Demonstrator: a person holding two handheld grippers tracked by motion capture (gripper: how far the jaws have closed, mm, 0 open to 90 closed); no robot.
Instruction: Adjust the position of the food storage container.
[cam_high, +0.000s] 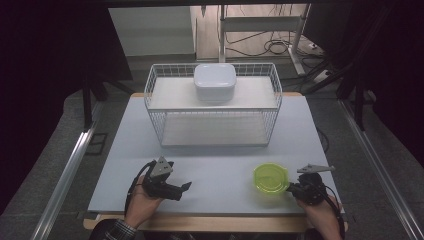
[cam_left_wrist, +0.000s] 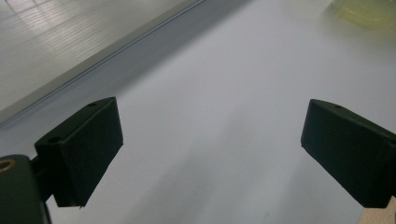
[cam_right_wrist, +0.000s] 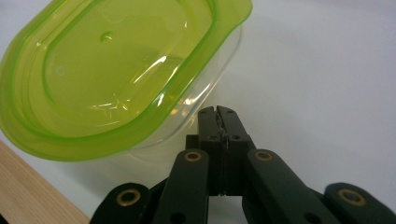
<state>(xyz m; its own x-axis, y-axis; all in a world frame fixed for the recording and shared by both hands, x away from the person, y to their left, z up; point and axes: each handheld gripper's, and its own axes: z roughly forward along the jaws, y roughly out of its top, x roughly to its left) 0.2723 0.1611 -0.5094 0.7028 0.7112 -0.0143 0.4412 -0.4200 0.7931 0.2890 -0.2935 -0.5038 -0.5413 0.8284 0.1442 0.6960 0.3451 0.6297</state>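
Note:
A clear tub with a lime-green lid (cam_high: 270, 178) (cam_right_wrist: 107, 79) stands on the white table near its front right edge. My right gripper (cam_high: 291, 189) (cam_right_wrist: 218, 112) is just to the tub's right, jaws pressed together with nothing between them, their tips beside the tub's clear wall under the lid's rim. I cannot tell whether they touch it. My left gripper (cam_high: 186, 189) (cam_left_wrist: 210, 144) rests at the front left, pointing right, jaws wide open over bare table. In the left gripper view the tub (cam_left_wrist: 369, 11) is a blur at the top right.
A white wire basket rack (cam_high: 212, 107) stands across the back half of the table (cam_high: 215, 165), with a white lidded box (cam_high: 215, 81) on its upper shelf. The table's wooden front edge (cam_right_wrist: 28, 186) runs close to the tub.

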